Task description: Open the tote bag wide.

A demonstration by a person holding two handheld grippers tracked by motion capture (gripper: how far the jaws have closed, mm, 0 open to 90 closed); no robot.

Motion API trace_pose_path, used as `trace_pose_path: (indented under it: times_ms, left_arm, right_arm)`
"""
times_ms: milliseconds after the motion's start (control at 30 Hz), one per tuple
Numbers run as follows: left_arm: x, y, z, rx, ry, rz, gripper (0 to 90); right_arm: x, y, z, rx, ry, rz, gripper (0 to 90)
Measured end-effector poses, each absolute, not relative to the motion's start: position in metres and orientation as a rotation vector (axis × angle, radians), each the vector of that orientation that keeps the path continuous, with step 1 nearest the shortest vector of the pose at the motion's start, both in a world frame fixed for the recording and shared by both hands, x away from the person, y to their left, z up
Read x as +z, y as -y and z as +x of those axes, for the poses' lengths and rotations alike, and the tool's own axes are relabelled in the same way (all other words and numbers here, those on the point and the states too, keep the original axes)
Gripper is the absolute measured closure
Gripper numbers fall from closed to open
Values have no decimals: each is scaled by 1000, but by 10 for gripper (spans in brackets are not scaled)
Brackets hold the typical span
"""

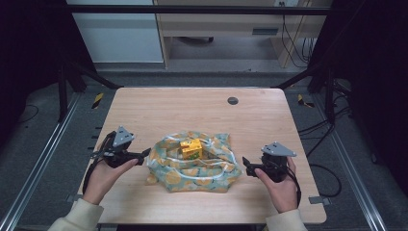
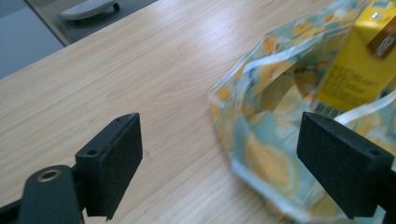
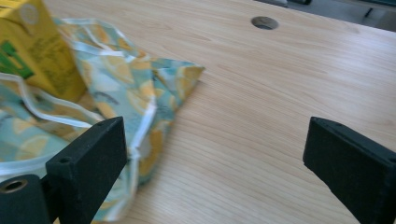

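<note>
A crumpled cloth bag (image 1: 192,169) with a lemon print on pale blue lies at the middle front of the wooden table (image 1: 168,108). A yellow carton (image 1: 191,149) stands upright among its folds. My left gripper (image 1: 146,153) is just left of the bag, open, with nothing between its pads. In the left gripper view the bag (image 2: 261,158) and the carton (image 2: 359,65) lie beyond the open gripper (image 2: 219,140). My right gripper (image 1: 245,162) is just right of the bag, also open and holding nothing. In the right gripper view, the bag's corner (image 3: 116,88) and the carton (image 3: 42,51) show past the gripper (image 3: 215,140).
A round cable hole (image 1: 233,100) is set in the table at the back right, also seen as the hole (image 3: 265,22) in the right gripper view. Dark frame posts flank the table. A grey chair base (image 2: 88,8) stands on the floor beyond the far edge.
</note>
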State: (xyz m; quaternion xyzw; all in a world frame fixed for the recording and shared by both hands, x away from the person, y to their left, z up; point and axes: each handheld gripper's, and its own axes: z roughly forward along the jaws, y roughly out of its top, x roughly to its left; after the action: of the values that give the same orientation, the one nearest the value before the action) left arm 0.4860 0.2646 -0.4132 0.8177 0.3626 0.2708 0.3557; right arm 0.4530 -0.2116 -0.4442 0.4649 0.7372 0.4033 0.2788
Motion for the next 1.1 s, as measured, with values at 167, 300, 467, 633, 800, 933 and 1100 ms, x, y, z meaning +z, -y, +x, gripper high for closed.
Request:
trace_pose_path:
  times_ms: [167,300,467,633,800,933,1100]
  left_arm:
    - [-417,-284,485,715,-989,2091,128]
    - [-419,-296,486,716,-1024,2086,126]
    - [-423,-308,489,707,-1075,2084,125]
    - [-429,-317,493,701,-1094,2100,113]
    - [-441,-323,496,688,-1121,2120,106]
    - [-452,-326,497,678,-1148,2135,105]
    - [-467,-329,496,672,-1186,2158,105]
  right_arm:
    - [-447,226,456,1073,-1950,1288,58]
    - [-449,239,457,1064,-1922,1327,58]
    - [-452,248,458,1051,-1913,1372,60]
    - [-456,255,461,1036,-1913,1415,62]
    - [-463,261,463,1005,-1935,1471,59]
    - [-476,263,467,933,-2001,1525,63]
    - [-480,261,466,905,-2047,1532,65]
